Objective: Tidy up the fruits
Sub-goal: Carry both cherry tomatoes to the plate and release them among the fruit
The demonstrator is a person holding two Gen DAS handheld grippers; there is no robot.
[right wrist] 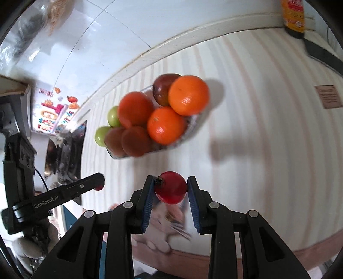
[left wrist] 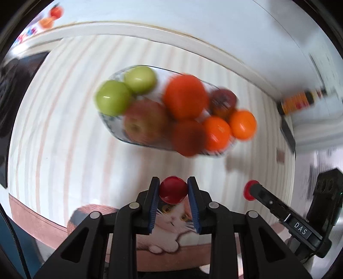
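The right gripper [right wrist: 171,188] holds a small dark red fruit [right wrist: 170,187] between its blue pads [right wrist: 148,203], above the striped cloth [right wrist: 268,139] on the table. Farther in, nearer the table's far edge, a glass dish [right wrist: 193,124] carries oranges [right wrist: 188,95], green apples [right wrist: 113,117] and darker red fruits [right wrist: 164,88]. At the left the other gripper [right wrist: 99,182] also grips something red. A bottle [right wrist: 293,17] stands at the far corner.

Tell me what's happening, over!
Left gripper shut on a small red fruit. Right gripper shut on another red fruit. Glass bowl piled full. Nothing blocking.
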